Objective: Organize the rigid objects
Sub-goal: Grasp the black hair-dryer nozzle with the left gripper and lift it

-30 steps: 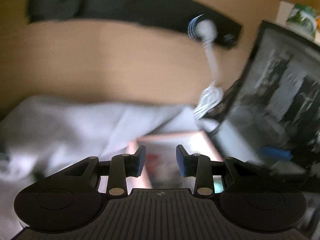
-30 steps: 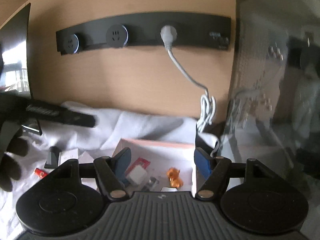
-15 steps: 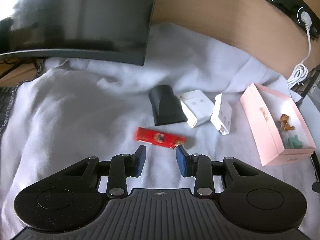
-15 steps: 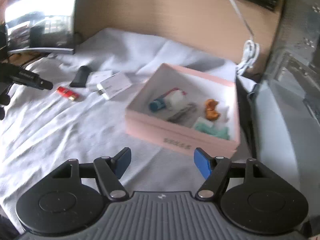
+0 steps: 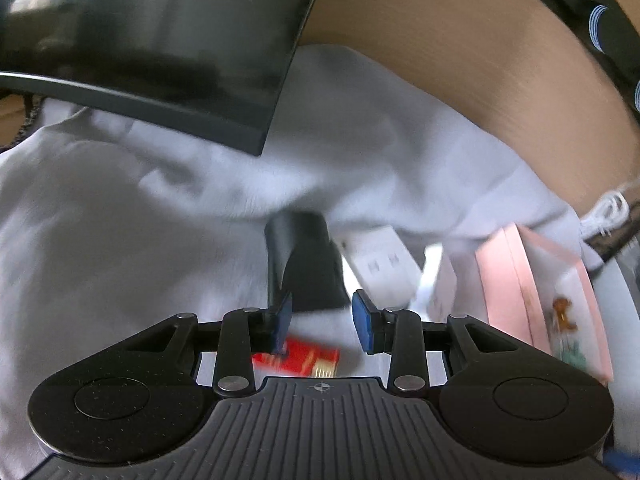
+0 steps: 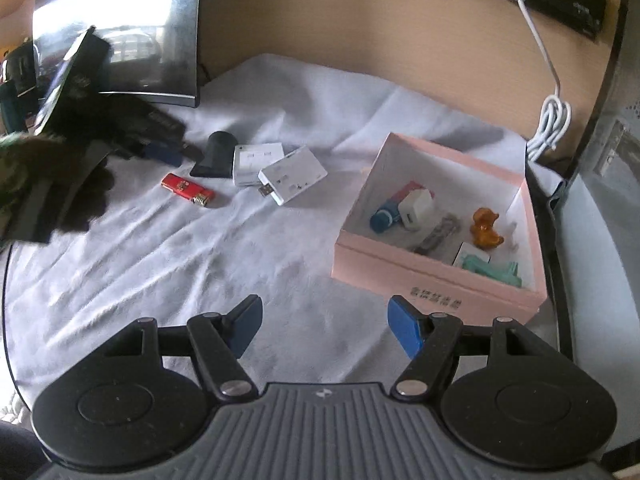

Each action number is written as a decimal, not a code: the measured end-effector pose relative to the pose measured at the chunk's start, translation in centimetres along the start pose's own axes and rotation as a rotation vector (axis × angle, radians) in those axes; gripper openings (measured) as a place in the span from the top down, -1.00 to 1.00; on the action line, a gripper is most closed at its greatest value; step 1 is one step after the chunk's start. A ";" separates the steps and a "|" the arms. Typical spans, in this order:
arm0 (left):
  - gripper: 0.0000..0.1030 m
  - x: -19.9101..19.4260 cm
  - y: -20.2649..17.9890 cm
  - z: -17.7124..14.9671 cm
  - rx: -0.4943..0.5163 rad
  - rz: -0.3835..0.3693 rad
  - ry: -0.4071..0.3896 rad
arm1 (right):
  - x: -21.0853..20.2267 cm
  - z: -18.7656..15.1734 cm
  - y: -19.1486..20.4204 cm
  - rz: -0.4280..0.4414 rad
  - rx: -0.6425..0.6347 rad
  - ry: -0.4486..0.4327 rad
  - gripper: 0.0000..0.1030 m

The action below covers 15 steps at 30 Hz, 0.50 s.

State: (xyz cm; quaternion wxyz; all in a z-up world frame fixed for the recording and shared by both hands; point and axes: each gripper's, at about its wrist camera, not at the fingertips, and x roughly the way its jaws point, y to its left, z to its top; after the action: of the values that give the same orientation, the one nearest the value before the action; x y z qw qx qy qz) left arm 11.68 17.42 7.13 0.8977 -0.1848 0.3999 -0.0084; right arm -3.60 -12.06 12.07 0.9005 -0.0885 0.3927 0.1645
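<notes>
A red USB stick (image 6: 187,191) lies on the white cloth (image 6: 200,264); in the left wrist view it (image 5: 298,360) sits just under my open left gripper (image 5: 322,326). Behind it lie a black wedge-shaped object (image 5: 306,260) (image 6: 216,154) and two white card readers (image 6: 258,160) (image 6: 292,180). A pink box (image 6: 436,280) on the right holds several small items, among them an orange figurine (image 6: 486,228). My right gripper (image 6: 324,330) is open and empty over the cloth, left of the box front.
A dark monitor (image 5: 152,48) stands at the back left. A black socket strip with a white plug and coiled cable (image 6: 550,128) runs along the wooden wall. A glass-sided dark case (image 6: 608,152) stands at the right.
My left gripper has dropped forward and closer to the red USB stick, which now lies at its fingertips. My right gripper has pulled back and tilted, showing more of the cloth.
</notes>
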 end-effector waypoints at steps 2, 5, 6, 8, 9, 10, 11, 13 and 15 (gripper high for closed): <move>0.29 1.3 -0.2 1.1 -0.029 0.000 0.008 | 0.1 -0.5 -0.1 -0.011 0.012 0.014 -0.36; 0.29 3.2 -0.6 2.3 -0.038 0.037 0.016 | 0.3 -1.3 -0.7 -0.034 0.041 0.039 -0.36; 0.29 3.6 -0.7 2.7 -0.035 0.049 0.012 | 0.3 -1.5 -0.9 -0.040 0.051 0.045 -0.36; 0.25 4.2 -1.2 3.3 -0.024 0.063 0.008 | 0.3 -2.2 -1.5 -0.060 0.079 0.059 -0.36; 0.19 4.4 -1.4 3.6 -0.014 0.075 0.006 | 0.3 -2.6 -1.8 -0.068 0.093 0.067 -0.36; 0.10 4.6 -1.6 3.8 -0.002 0.092 -0.001 | 0.3 -2.9 -2.1 -0.074 0.107 0.076 -0.36; 0.05 4.7 -1.7 3.9 0.011 0.117 -0.009 | 0.3 -3.2 -2.4 -0.078 0.117 0.082 -0.36; 0.00 5.4 -1.3 4.0 0.013 0.154 0.014 | 0.2 -3.6 -2.7 -0.090 0.132 0.093 -0.36; -0.03 6.2 -0.7 3.5 -0.005 0.137 0.056 | 0.1 -3.9 -2.9 -0.097 0.134 0.095 -0.36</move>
State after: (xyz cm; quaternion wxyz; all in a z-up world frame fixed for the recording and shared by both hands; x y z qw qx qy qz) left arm 18.48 16.86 5.08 0.8842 -0.1591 0.4365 0.0489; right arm -5.12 -15.82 9.48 0.8917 -0.0545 0.4403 0.0896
